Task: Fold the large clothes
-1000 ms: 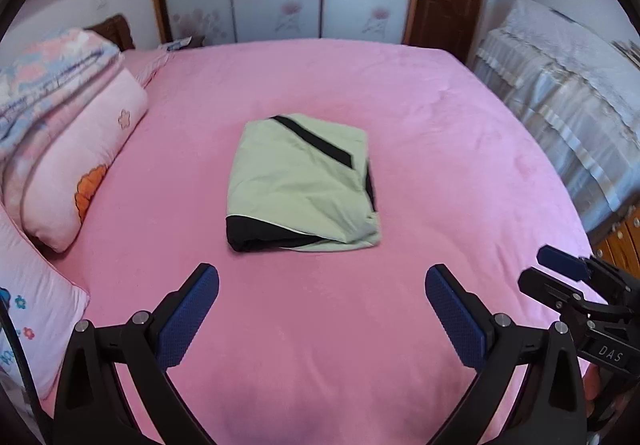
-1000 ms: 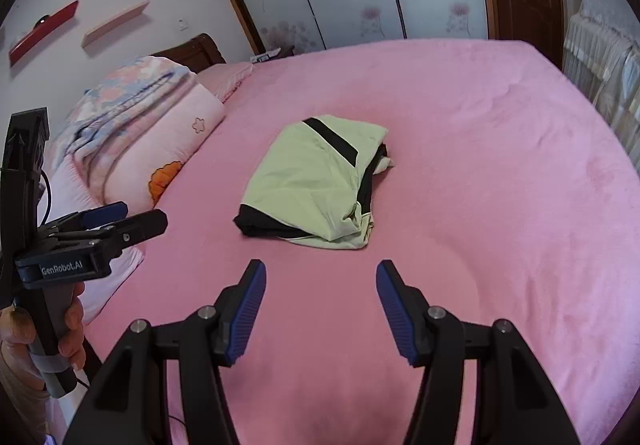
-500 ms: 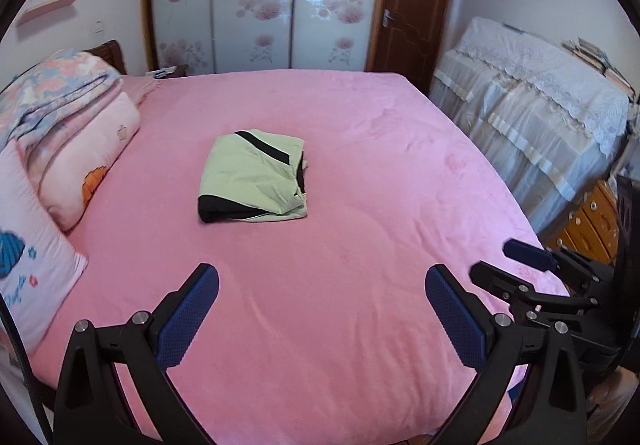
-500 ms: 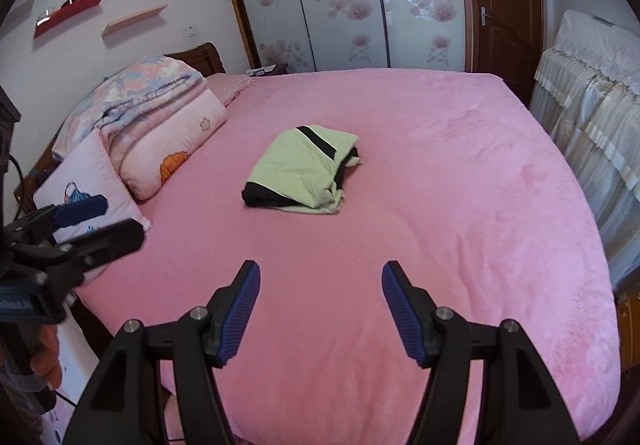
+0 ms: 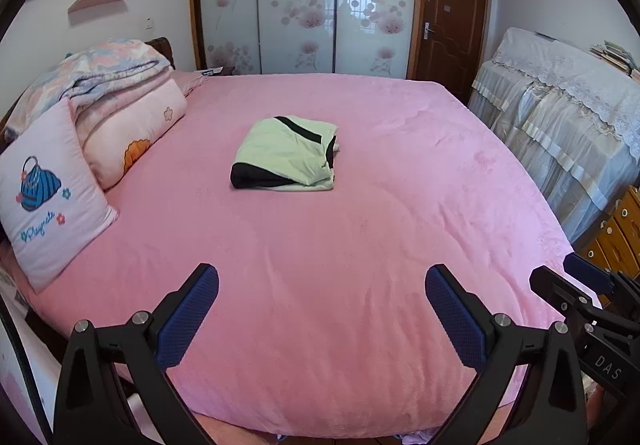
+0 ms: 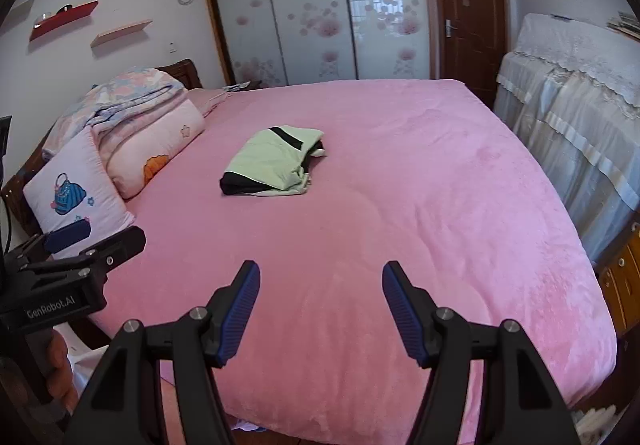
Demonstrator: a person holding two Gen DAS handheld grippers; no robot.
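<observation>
- Folded garment (image 5: 286,154): pale green with black trim, lying as a compact bundle mid-bed on the pink bedspread (image 5: 360,245), well apart from both tools.
- Left tool (image 5: 322,309): hovering over the near edge of the bed, jaws spread wide, holding nothing.
- Right tool (image 6: 320,303): hovering beside it over the same edge, jaws moderately open, gripping nothing.
- Pillows: white bag-print cushion (image 5: 44,197) and pink flower-print bolster (image 5: 132,133) leaning along the left side, with a folded quilt (image 5: 96,73) stacked on top; none touching the garment.
- Fold quality: looking finished, judging by the squared shape; right-hand edge (image 6: 314,153) appearing slightly loose, possibly a layer poking out, though too small to confirm.
- Task stage: seeming complete or nearly so.
- Risk, re-gripping: pinching only the top layer and lifting, pulling the bundle open.
- Risk, dragging: sliding the bundle across the plush bedspread, catching the lower layers and skewing the stack.
- Risk, loose edge: leaving it as is, letting the fold spring apart when moved.
- Risk, reaching: leaning in from the near edge and rucking the bedspread under the garment.
</observation>
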